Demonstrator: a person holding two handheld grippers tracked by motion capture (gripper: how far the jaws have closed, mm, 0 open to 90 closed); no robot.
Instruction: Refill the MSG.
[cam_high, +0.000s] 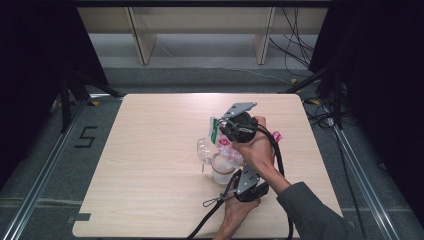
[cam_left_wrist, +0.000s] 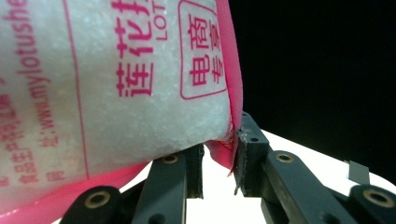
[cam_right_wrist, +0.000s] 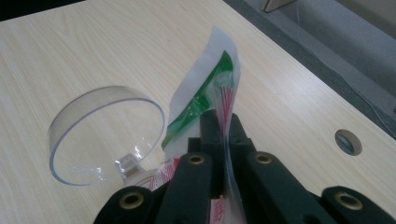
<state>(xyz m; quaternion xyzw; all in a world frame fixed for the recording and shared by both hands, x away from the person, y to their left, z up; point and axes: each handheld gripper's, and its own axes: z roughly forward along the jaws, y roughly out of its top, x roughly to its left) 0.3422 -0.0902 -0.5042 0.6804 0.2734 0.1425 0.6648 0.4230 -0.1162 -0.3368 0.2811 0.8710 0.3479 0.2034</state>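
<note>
I had the bag (cam_high: 227, 147) held up over the jar (cam_high: 221, 169) near the middle of the table (cam_high: 150, 165), one gripper on each end. My right gripper (cam_right_wrist: 223, 122) was pressed together on the bag's top edge, the flat white-and-green strip (cam_right_wrist: 205, 88) sticking up between its jaws; pinching there kept the mouth end under control. In the high view that right gripper (cam_high: 239, 126) sat above and beyond the jar, with my right hand (cam_high: 256, 147) wrapped around it. My left gripper (cam_left_wrist: 219, 156) had the bag's lower pink corner (cam_left_wrist: 223, 156) between its jaws, which were close together around that seam (I judged it a pinch, though a sliver of gap showed beside the seam). The bag (cam_left_wrist: 107, 79) bulged above the left jaws, full of white grains, with pink print on it. In the high view my left gripper (cam_high: 248, 186) was nearest me, below the jar, so the bag ran tilted between the two grips. The jar's clear lid (cam_right_wrist: 105, 135) hung open to the side, out of the way of the opening. My guess was that this hold was for tipping the contents into the jar: low corner lifted, top end steered. I couldn't tell whether the bag was already cut open.
</note>
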